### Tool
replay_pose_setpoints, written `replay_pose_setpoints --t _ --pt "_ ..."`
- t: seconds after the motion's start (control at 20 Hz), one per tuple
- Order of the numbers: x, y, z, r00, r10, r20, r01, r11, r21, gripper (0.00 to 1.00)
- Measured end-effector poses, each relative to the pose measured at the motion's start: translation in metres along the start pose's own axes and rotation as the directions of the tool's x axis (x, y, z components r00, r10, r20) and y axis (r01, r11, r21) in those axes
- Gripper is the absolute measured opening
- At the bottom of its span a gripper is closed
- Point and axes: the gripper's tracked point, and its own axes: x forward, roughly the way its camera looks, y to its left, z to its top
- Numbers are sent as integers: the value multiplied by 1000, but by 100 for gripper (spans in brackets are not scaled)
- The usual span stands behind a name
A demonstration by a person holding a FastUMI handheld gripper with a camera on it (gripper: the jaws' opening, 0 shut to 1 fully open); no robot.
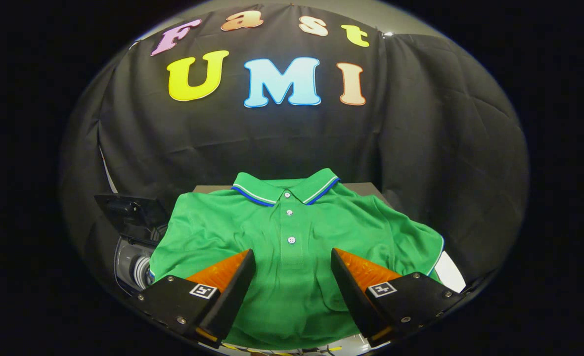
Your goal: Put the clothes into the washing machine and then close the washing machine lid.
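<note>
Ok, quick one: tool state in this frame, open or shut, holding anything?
Tool: open, holding nothing; its fingers sit wide apart above the front of the green polo shirt, with the button placket showing between them.

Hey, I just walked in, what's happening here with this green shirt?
A person's handheld gripper hovers over a green polo shirt spread flat on a table. The fingers are open, one on each side of the shirt's button placket, and not pressing on it. The washing machine sits beside the shirt with its lid raised. The shirt has not gone in yet, so loading has not started.
</note>
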Motion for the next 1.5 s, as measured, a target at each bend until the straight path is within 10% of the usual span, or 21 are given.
replay_pose_setpoints --t 1.25,1.5 --pt "15 4 -12 999 -4 -36 7 996 86 93" --pt "17 2 -11 996 -40 -79 46 996 73 38"
